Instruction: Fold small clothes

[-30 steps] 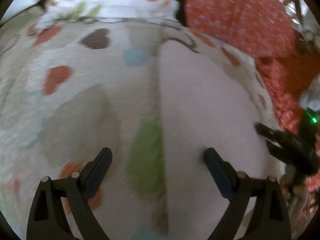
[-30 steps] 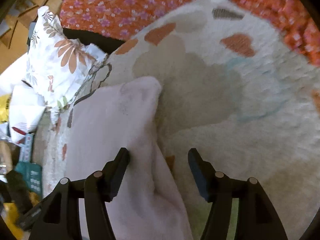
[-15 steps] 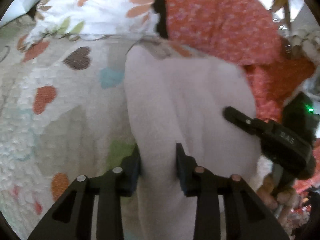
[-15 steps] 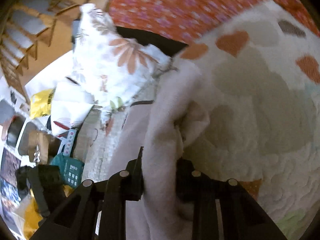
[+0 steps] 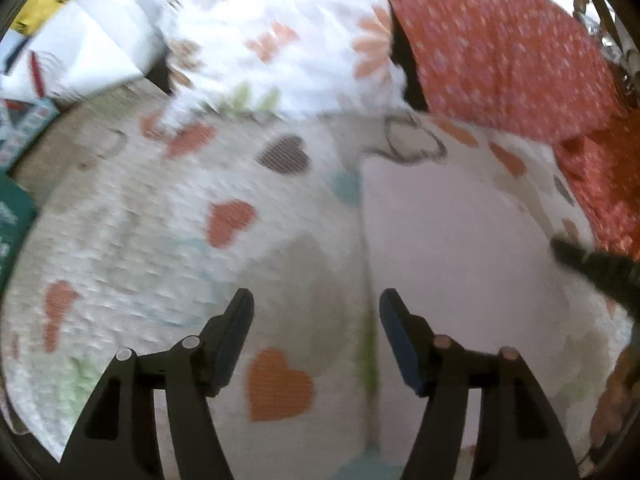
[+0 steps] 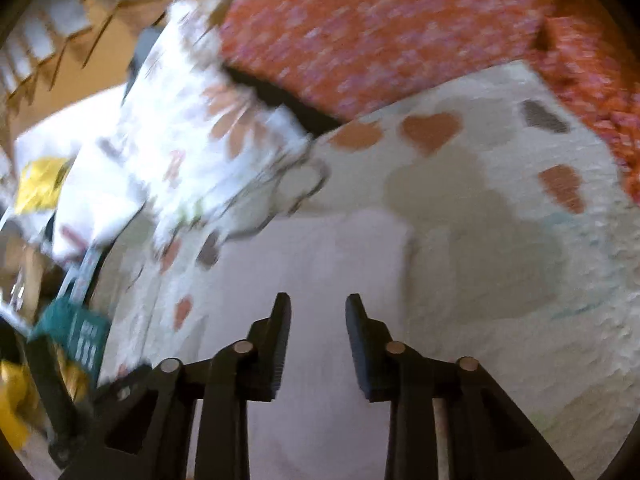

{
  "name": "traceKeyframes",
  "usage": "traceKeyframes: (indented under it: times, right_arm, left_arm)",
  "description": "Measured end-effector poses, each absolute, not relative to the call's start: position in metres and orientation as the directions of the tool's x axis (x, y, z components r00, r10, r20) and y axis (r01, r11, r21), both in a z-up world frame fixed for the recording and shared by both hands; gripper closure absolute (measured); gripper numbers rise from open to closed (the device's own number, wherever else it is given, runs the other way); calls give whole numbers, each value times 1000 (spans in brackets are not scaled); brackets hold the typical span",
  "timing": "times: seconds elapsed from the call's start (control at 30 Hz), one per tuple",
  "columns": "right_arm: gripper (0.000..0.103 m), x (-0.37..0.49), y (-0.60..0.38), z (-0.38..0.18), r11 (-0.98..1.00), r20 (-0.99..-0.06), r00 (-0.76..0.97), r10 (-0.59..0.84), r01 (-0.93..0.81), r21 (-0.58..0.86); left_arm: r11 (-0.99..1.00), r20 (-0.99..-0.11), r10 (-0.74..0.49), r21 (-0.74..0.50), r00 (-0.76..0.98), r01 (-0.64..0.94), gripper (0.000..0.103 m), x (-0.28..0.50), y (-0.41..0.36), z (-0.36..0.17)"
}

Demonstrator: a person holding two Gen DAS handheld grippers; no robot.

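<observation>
The left gripper (image 5: 316, 312) is hovering with its jaws spread wide and empty over a cream quilted bedspread with coloured hearts (image 5: 160, 240). A pale pink flat-lying cloth (image 5: 452, 248) is resting just right of it, and the other black gripper's tip (image 5: 592, 264) is touching the cloth's right edge.

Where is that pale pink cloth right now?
The pale pink cloth lies flat on the heart-patterned quilt, right of centre in the left wrist view, below the orange flowered pillow. In the right wrist view it spreads under the open right gripper.
</observation>
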State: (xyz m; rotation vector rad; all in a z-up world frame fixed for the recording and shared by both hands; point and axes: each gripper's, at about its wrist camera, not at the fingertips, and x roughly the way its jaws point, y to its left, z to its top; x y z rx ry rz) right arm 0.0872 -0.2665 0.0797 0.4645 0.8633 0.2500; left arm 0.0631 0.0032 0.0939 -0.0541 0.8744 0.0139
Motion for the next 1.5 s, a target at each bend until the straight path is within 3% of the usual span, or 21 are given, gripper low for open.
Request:
traceKeyframes:
  times: [0.13,0.2,0.27,0.33,0.43,0.5,0.57,0.63,0.8,1.0,1.5]
  right_arm:
    - [73,93,-233,52,909,-780,498,378,-40,415]
    - [73,90,-228,41,934,-825,463,324,-15,358]
    - [73,81,-224,45,945,-833,466,298,-24,325]
    - [72,68,-221,48,953,-848,450,279,-24,301]
    - [72,46,-218,55,959,-863,434,258,-7,283]
    - [66,34,-213,67,963,-861,441,254,-29,269]
    - [46,21,-207,80,971,-849,475,230,-57,231]
    - [41,13,-207,85,981,-837,515,188,-63,181]
    - [41,19,-211,71,996,-829,554,77,-14,83]
    - [41,29,-213,57,999,-847,529,45,-9,47]
    - [37,22,-217,61,995,-811,579,-82,7,-96]
  left_arm:
    - [992,-620,110,15,777,-128,17,32,22,129]
    - [979,-484,193,38,854,-200,0,9,31,150]
    - [968,-360,245,38,900,-248,0,-13,37,167]
    - [970,-326,237,26,915,-242,0,-23,41,177]
    - [989,-411,125,-15,903,-144,0,-19,42,179]
    - [995,-443,64,-42,894,-92,0,-17,38,174]
    - [998,-459,34,-30,888,-54,0,-14,25,167]
    - [999,-483,3,-29,876,-20,0,-12,16,160]
    - [1000,-588,-8,-8,809,4,0,-7,-6,133]
    - [999,-712,-33,-30,702,17,0,11,-21,101]
    - [997,-762,-50,-6,646,71,0,10,-44,81]
